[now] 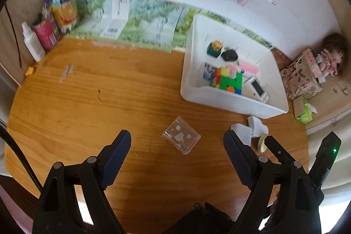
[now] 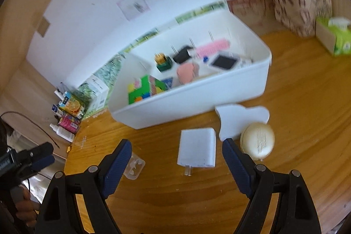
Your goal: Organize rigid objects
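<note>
While most items already sit in white bin (image 2: pixel 197 98), four remain on wooden table (image 2: pixel 296 102). Right gripper (image 2: pixel 176 147) spread wide, empty, straddling white charger (image 2: pixel 197 148): lying flat, long axis toward bin, prongs toward camera. Left gripper (image 1: pixel 177 139) likewise parted, bracketing clear case (image 1: pixel 181 137), skewed diagonally.

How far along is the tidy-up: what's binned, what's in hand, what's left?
Done: the puzzle cube, black item and others lie in the white bin. In hand: nothing; left gripper and right gripper are open. Left on the table: clear plastic case, white charger, cream round case, white heart-shaped piece.
</note>
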A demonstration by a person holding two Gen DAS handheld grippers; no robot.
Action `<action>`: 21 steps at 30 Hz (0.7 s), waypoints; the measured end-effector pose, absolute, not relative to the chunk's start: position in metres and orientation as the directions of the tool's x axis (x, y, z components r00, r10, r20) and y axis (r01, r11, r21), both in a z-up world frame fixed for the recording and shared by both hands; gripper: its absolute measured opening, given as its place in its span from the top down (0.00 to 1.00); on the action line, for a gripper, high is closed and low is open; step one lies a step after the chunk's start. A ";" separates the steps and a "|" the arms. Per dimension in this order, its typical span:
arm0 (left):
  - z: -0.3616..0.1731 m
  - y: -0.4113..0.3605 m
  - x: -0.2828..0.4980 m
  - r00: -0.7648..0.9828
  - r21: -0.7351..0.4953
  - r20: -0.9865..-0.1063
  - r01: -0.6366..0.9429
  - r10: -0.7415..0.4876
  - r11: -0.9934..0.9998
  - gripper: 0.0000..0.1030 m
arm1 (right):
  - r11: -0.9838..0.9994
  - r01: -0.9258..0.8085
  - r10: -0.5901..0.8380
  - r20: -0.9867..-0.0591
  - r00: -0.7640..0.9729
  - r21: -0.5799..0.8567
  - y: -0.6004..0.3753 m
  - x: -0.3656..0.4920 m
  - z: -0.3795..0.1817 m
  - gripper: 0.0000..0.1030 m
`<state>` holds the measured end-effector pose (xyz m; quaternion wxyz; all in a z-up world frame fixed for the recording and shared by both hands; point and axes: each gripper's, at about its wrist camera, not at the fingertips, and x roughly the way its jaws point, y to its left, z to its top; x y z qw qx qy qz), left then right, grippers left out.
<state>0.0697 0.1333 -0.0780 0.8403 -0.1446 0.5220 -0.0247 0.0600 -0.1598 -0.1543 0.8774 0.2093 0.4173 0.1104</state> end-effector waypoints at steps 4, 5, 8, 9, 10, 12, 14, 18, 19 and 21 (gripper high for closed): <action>-0.099 0.131 0.086 0.372 -0.258 -0.909 -0.146 -0.189 0.955 0.14 | 0.885 0.018 0.370 -0.727 0.578 0.464 -0.160 0.071 -0.168 0.18; -0.105 0.131 0.090 0.345 -0.254 -0.920 -0.161 -0.187 0.954 0.14 | 0.884 0.024 0.373 -0.734 0.567 0.467 -0.160 0.074 -0.172 0.18; -0.122 0.130 0.103 0.273 -0.244 -0.944 -0.193 -0.187 0.950 0.14 | 0.880 0.043 0.379 -0.756 0.534 0.472 -0.160 0.081 -0.180 0.18; -0.129 0.129 0.108 0.245 -0.242 -0.951 -0.205 -0.190 0.948 0.14 | 0.881 0.049 0.379 -0.763 0.524 0.471 -0.159 0.084 -0.182 0.18; -0.134 0.129 0.111 0.224 -0.242 -0.955 -0.215 -0.193 0.946 0.14 | 0.882 0.055 0.377 -0.772 0.512 0.467 -0.158 0.086 -0.185 0.18; -0.143 0.128 0.118 0.190 -0.241 -0.961 -0.231 -0.199 0.943 0.14 | 0.886 0.064 0.372 -0.789 0.489 0.458 -0.156 0.091 -0.189 0.18; -0.152 0.126 0.125 0.156 -0.246 -0.965 -0.251 -0.211 0.936 0.14 | 0.892 0.075 0.365 -0.806 0.465 0.447 -0.153 0.095 -0.194 0.18; -0.166 0.125 0.136 0.107 -0.265 -0.964 -0.290 -0.244 0.920 0.14 | 0.900 0.092 0.349 -0.830 0.435 0.427 -0.149 0.102 -0.202 0.18; -0.170 0.124 0.139 0.094 -0.266 -0.964 -0.301 -0.249 0.916 0.14 | 0.904 0.096 0.339 -0.837 0.430 0.416 -0.148 0.103 -0.203 0.18; -0.175 0.123 0.143 0.081 -0.262 -0.965 -0.313 -0.249 0.913 0.14 | 0.914 0.101 0.319 -0.850 0.419 0.393 -0.145 0.106 -0.205 0.18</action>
